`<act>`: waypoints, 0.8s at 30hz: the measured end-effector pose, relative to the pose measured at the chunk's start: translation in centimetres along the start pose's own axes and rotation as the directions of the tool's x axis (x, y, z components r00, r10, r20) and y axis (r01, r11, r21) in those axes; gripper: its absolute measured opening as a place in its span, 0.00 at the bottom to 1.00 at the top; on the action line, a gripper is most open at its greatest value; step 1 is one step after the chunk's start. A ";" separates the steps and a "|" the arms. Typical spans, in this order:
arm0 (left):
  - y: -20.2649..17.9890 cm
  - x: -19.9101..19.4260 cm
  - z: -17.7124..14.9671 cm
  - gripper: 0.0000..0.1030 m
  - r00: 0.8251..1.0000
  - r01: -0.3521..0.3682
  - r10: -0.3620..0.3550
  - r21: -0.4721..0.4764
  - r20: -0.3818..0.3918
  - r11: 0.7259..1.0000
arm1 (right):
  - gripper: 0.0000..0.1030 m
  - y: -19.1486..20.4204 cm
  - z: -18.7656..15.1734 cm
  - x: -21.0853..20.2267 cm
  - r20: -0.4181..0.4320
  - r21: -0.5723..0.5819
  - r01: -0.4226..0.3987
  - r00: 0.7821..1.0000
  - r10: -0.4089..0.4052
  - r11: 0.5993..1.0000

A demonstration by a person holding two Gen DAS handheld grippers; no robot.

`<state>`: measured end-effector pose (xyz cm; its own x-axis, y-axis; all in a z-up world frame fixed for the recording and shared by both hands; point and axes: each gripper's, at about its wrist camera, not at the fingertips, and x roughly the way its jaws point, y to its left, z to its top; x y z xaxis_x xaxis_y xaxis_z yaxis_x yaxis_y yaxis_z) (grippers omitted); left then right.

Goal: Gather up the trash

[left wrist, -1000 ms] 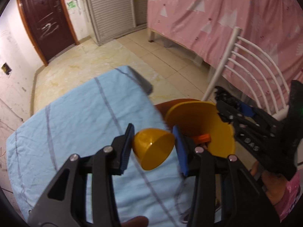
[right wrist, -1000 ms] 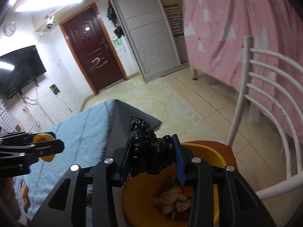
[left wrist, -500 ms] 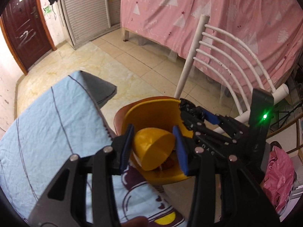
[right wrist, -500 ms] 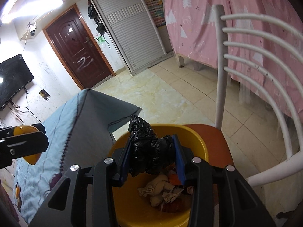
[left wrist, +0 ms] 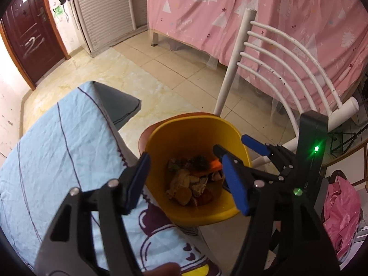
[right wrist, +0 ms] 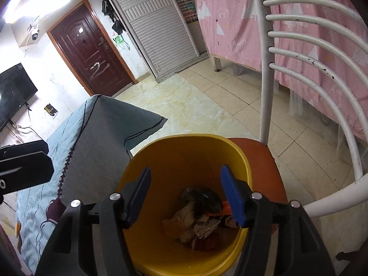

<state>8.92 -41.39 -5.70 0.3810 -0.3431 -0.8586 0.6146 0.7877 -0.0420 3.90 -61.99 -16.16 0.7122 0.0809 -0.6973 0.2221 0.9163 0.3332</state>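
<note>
A yellow trash bin (left wrist: 181,135) stands on the red seat of a white chair (left wrist: 271,53). It also shows in the right wrist view (right wrist: 184,151). Several scraps lie in it: crumpled paper (right wrist: 191,216), a black plastic bag (right wrist: 204,199) and a yellow cup piece (left wrist: 182,193). My left gripper (left wrist: 187,181) is open and empty above the bin's near rim. My right gripper (right wrist: 187,197) is open and empty right over the bin mouth. The right gripper also shows at the bin's right side in the left wrist view (left wrist: 234,147).
A table under a light blue cloth (left wrist: 57,142) touches the bin's left side. The chair seat (right wrist: 257,154) and white backrest (right wrist: 322,69) stand on the right. A pink curtain (left wrist: 253,11) hangs behind. A pink bag (left wrist: 342,209) lies at far right. Tiled floor (right wrist: 195,101) lies beyond.
Both grippers opened over the bin. The yellow cup left my left gripper and the black bag left my right gripper; both now lie in the bin. Both grippers moved closer over the bin.
</note>
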 end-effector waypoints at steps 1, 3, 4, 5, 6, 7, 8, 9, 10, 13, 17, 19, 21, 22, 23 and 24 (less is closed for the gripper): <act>0.1 -0.2 -0.1 0.60 1.000 0.000 0.000 0.000 0.002 1.000 | 0.61 0.0 0.2 0.0 0.000 0.000 -0.001 1.000 0.001 1.000; 0.3 -0.5 -0.1 0.60 1.000 0.001 -0.001 -0.008 0.006 1.000 | 0.63 0.2 0.3 -0.2 0.005 -0.002 -0.006 1.000 0.006 1.000; 0.5 -0.7 -0.2 0.60 1.000 0.001 -0.001 -0.011 0.009 1.000 | 0.64 0.4 0.4 -0.3 0.008 -0.006 -0.006 1.000 0.006 1.000; 0.7 -1.0 -0.3 0.60 1.000 0.002 -0.002 -0.017 0.014 1.000 | 0.64 0.7 0.5 -0.4 0.011 -0.011 -0.006 1.000 0.006 1.000; 0.8 -1.3 -0.3 0.60 1.000 0.001 -0.001 -0.021 0.018 1.000 | 0.65 0.8 0.6 -0.6 0.014 -0.014 -0.007 1.000 0.007 1.000; 1.0 -1.6 -0.4 0.60 1.000 0.000 0.000 -0.024 0.026 1.000 | 0.66 1.1 0.7 -0.8 0.019 -0.020 -0.008 1.000 0.008 1.000; 1.3 -1.9 -0.5 0.61 1.000 0.001 0.000 -0.026 0.031 1.000 | 0.66 1.2 0.7 -0.9 0.022 -0.023 -0.010 1.000 0.010 1.000; 1.4 -2.2 -0.5 0.61 0.999 0.000 0.001 -0.028 0.035 1.000 | 0.67 1.5 0.8 -1.2 0.027 -0.028 -0.011 1.000 0.012 1.000; 1.6 -2.4 -0.6 0.61 0.999 0.000 0.002 -0.033 0.040 0.999 | 0.68 1.9 0.9 -1.4 0.032 -0.034 -0.013 0.999 0.014 0.999; 2.5 -3.5 -0.8 0.61 0.998 0.004 -0.001 -0.051 0.057 0.999 | 0.70 3.1 1.4 -2.0 0.042 -0.052 -0.015 0.999 0.018 0.999; 3.6 -5.1 -1.3 0.62 0.996 0.007 0.000 -0.074 0.090 0.997 | 0.73 4.8 1.7 -2.6 0.052 -0.081 -0.020 0.998 0.024 0.997; 4.6 -6.1 -1.7 0.68 0.994 0.009 0.002 -0.094 0.110 0.996 | 0.75 5.7 1.9 -3.0 0.060 -0.095 -0.020 0.998 0.026 0.995; 5.4 -7.0 -2.0 0.69 0.991 0.006 0.009 -0.109 0.132 0.994 | 0.76 6.6 2.0 -3.5 0.074 -0.109 -0.023 0.997 0.031 0.994; 5.9 -7.5 -2.2 0.72 0.990 0.002 0.015 -0.117 0.141 0.993 | 0.77 7.1 2.1 -3.8 0.080 -0.115 -0.025 0.996 0.035 0.993; 6.3 -7.9 -2.4 0.75 0.989 0.000 0.019 -0.124 0.150 0.992 | 0.78 7.6 2.3 -4.1 0.086 -0.124 -0.028 0.995 0.039 0.992; 7.0 -8.4 -2.6 0.75 0.986 -0.003 0.025 -0.133 0.162 0.991 | 0.80 8.0 2.4 -4.3 0.093 -0.131 -0.030 0.995 0.043 0.991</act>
<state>8.18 -31.69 -0.09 0.5033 -0.4017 -0.7650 0.5161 0.8498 -0.1067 4.22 -56.01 -8.94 0.7796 0.0832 -0.6207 0.1115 0.9569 0.2683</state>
